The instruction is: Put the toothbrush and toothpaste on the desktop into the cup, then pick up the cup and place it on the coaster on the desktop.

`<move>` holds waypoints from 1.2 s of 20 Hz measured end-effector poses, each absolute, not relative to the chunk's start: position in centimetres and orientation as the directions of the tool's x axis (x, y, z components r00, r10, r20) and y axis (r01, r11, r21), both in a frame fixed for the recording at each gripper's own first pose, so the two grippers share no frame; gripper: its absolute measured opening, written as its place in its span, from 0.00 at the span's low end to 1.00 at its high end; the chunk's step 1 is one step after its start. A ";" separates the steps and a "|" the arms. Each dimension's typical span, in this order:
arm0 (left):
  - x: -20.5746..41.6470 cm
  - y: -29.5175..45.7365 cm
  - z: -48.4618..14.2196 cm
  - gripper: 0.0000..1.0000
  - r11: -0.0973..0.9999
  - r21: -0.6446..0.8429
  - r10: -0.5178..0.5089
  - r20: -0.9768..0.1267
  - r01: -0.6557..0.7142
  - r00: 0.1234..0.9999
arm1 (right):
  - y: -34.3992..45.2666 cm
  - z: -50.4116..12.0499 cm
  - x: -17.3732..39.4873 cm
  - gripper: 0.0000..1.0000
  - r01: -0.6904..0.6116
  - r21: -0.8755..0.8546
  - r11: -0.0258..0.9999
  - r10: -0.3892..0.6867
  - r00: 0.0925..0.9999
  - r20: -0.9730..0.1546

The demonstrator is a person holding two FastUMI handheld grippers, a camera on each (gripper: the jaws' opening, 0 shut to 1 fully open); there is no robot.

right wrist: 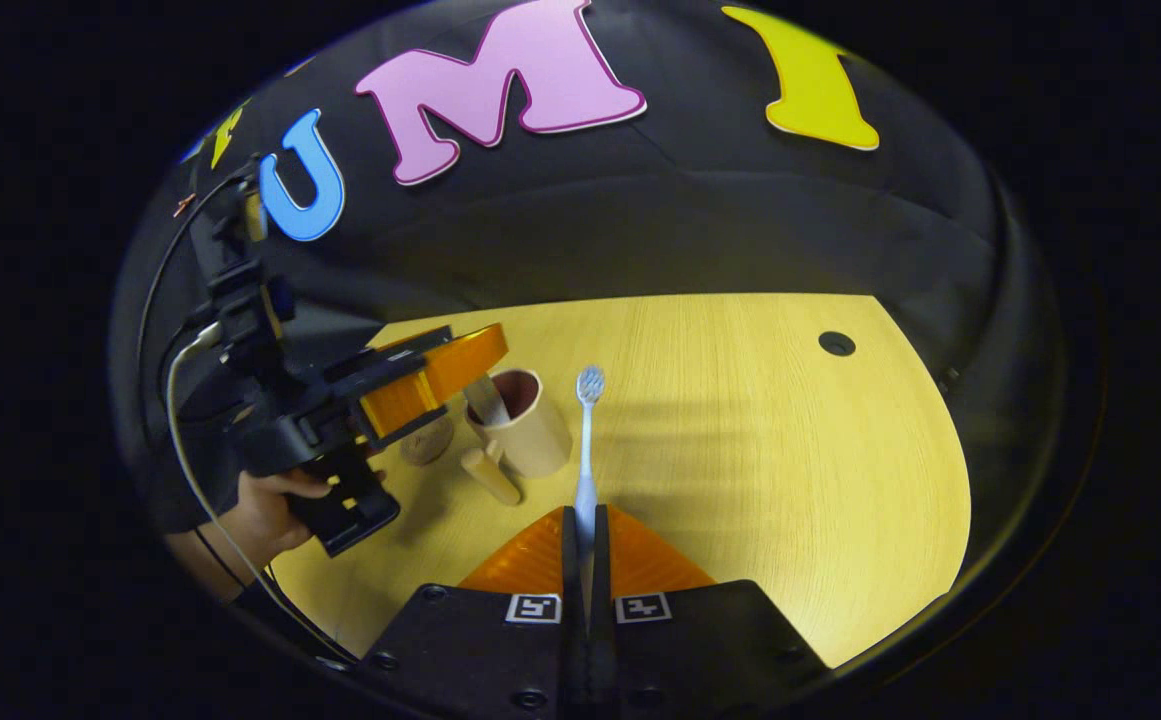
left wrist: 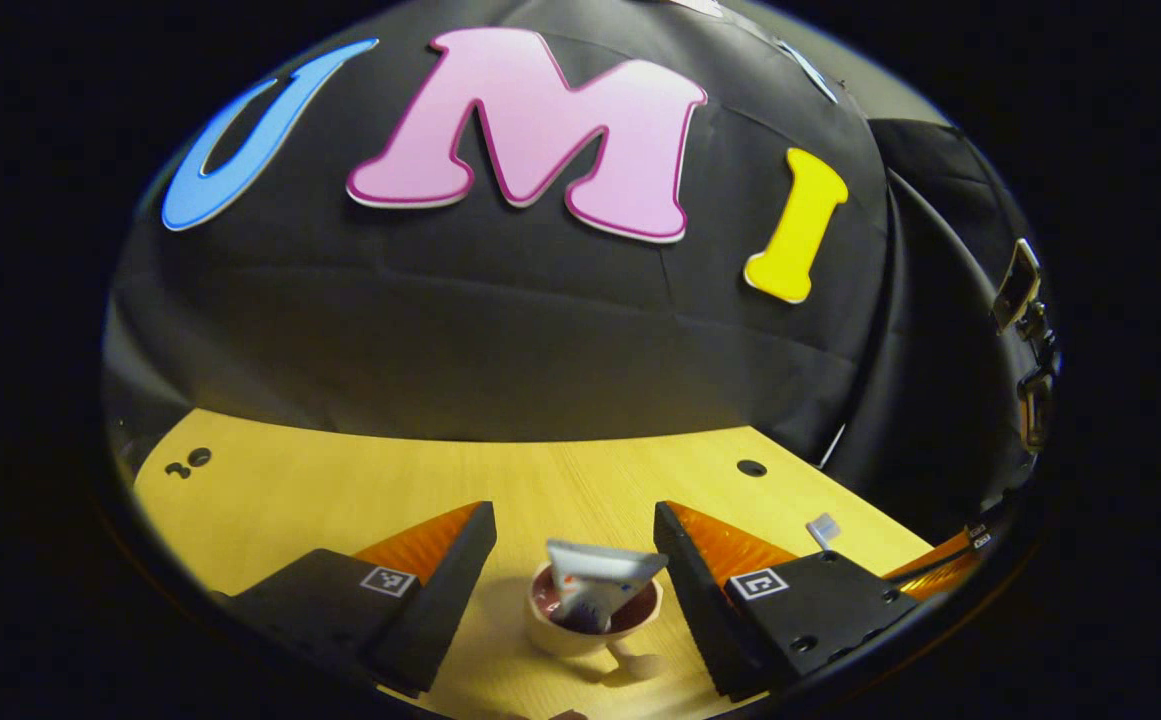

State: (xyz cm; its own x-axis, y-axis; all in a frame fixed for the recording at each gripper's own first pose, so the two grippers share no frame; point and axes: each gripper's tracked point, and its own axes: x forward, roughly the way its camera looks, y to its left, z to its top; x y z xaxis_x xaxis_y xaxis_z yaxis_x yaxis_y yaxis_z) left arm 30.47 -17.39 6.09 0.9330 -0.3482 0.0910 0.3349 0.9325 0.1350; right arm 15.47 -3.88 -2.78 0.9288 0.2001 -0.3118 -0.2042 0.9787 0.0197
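Observation:
A beige cup (left wrist: pixel 580 635) with a dark red inside stands on the wooden desktop (left wrist: pixel 340 500), and the toothpaste tube (left wrist: pixel 602 578) leans inside it. My left gripper (left wrist: pixel 575 515) is open, its fingers above and on either side of the cup and touching nothing. In the right gripper view the cup (right wrist: pixel 535 435) has its handle (right wrist: pixel 490 475) toward me, with the left gripper (right wrist: pixel 440 378) over its left rim. My right gripper (right wrist: pixel 585 515) is shut on the handle of the white toothbrush (right wrist: pixel 587 440). The bristle head (right wrist: pixel 590 382) points away, just right of the cup. A round coaster (right wrist: pixel 427 440) lies left of the cup.
A hand (right wrist: pixel 270 510) holds the left gripper, with cables running up from it. The desktop has a round hole (right wrist: pixel 837 343) at the far right and wide bare wood to the right of the toothbrush. The black cloth wall bounds the far edge.

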 end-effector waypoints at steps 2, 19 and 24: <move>28.1 -16.1 7.2 0.97 0.942 0.102 -0.330 0.124 0.319 0.936 | -3.1 -0.9 16.5 0.05 -0.215 0.023 0.976 0.213 0.938 -0.272; 19.2 -6.2 2.3 0.98 0.984 -0.055 -0.164 0.100 0.170 0.981 | 3.7 7.8 26.8 0.05 -0.311 0.100 0.945 0.304 0.949 0.084; 19.5 -6.0 1.2 0.98 0.984 -0.064 -0.162 0.092 0.168 0.982 | 5.2 7.3 29.1 0.05 -0.338 0.081 0.938 0.326 0.936 0.132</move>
State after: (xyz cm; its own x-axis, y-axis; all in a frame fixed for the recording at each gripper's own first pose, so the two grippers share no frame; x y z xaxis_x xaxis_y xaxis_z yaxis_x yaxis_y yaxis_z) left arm 19.49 -5.96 1.22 0.9825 -0.1622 0.0917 0.1684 0.9836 -0.0642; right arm 29.11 5.22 7.33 0.9360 0.3262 0.1321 -0.3382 0.9376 0.0805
